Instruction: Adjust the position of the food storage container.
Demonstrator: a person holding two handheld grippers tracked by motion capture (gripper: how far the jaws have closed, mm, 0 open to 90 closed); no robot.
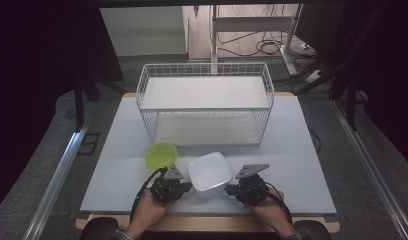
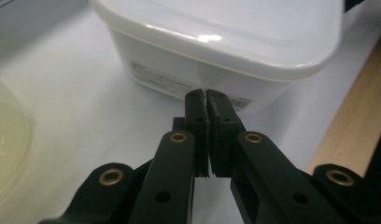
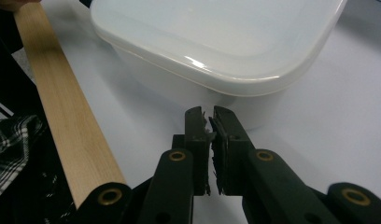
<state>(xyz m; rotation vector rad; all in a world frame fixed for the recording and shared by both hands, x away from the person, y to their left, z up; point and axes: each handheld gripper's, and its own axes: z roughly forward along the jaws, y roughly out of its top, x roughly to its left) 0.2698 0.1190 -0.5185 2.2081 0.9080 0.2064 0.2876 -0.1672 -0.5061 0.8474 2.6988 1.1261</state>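
We've got a white container (image 1: 209,172) that looks like smooth plastic, with a glossy lid that catches the light in both gripper views, and a printed label on its side wall. The green bowl (image 1: 161,154) beside it reads as translucent, shiny plastic. The table (image 1: 302,165) has a pale, matt top, smooth all over, with a strip of bare light wood along its near edge. Behind sits a wire basket (image 1: 205,102), thin white-coated metal mesh. The left gripper (image 2: 207,94) and right gripper (image 3: 207,112) are matt black plastic with brass-coloured rivets; the right one's pads look rough and frayed.
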